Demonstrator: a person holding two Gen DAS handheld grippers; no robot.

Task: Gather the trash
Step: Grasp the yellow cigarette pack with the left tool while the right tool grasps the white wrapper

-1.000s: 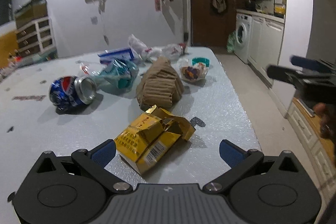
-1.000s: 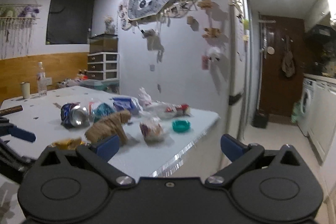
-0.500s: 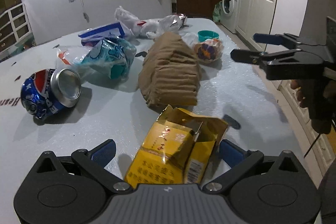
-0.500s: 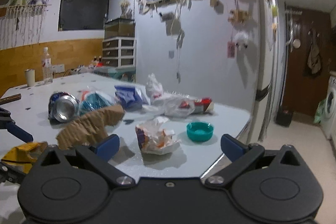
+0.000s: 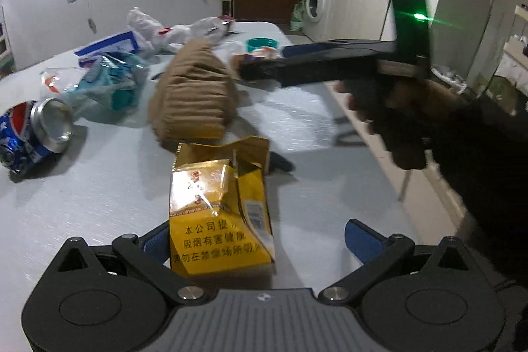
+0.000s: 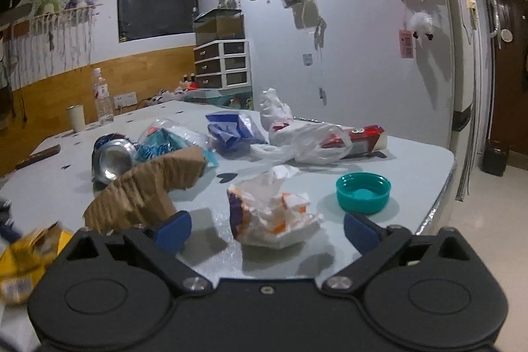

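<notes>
Trash lies on a pale table [image 5: 99, 193]. A torn yellow cigarette pack [image 5: 219, 213] sits between the open fingers of my left gripper [image 5: 254, 241], close to the left finger. My right gripper [image 6: 264, 228] is open around a crumpled white wrapper [image 6: 272, 213]; it also shows in the left wrist view [image 5: 264, 61], reaching over the table. A brown corrugated cardboard piece [image 5: 194, 98], a crushed Pepsi can [image 5: 33, 134], a teal bag [image 5: 115, 81] and a teal cap [image 6: 363, 192] lie nearby.
White plastic bags [image 6: 297, 141], a blue packet [image 6: 234, 129] and a red package [image 6: 363, 136] lie at the table's far side. The table's edge [image 6: 439, 197] is to the right. A bottle [image 6: 102, 101] and cup [image 6: 76, 117] stand far left.
My left gripper has moved forward until the yellow pack lies between its fingers. My right gripper has come in over the table to the crumpled white wrapper.
</notes>
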